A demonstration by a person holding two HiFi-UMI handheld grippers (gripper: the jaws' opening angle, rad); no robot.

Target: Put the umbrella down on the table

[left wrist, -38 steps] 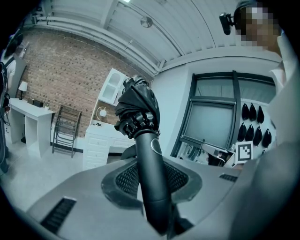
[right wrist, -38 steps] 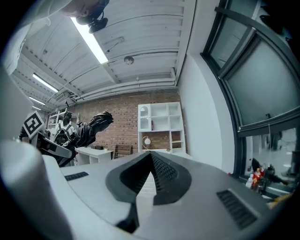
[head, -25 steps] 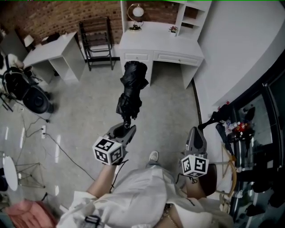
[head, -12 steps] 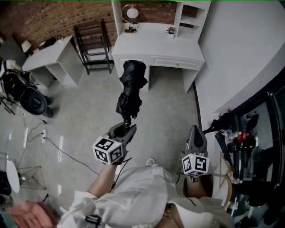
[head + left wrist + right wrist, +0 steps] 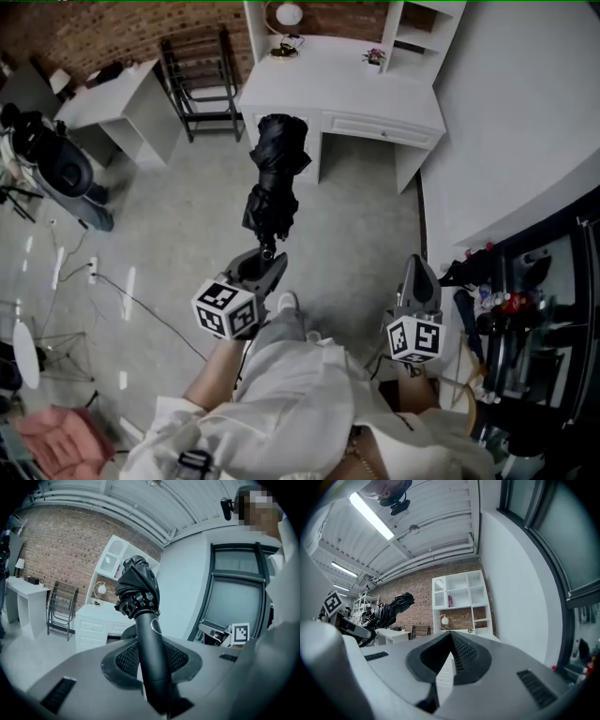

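- Umbrella point(image 5: 275, 178), black, folded, fabric bunched: held in the air by its handle point(image 5: 151, 648), canopy end pointing away from the person, above the grey floor point(image 5: 178, 234) just before the white desk point(image 5: 347, 86); not resting on any table.
- Carrier, left gripper point(image 5: 265, 265): jaws clamped on the umbrella handle, one either side.
- Spare, right gripper point(image 5: 417, 274): jaws pressed together, nothing between them; low at the person's right, well apart from the umbrella.
- Furniture: white desk with drawers against the brick wall point(image 5: 112, 33), round lamp point(image 5: 288, 15) on top; second white table point(image 5: 108, 98) to its left, black metal frame point(image 5: 202, 80) between them.
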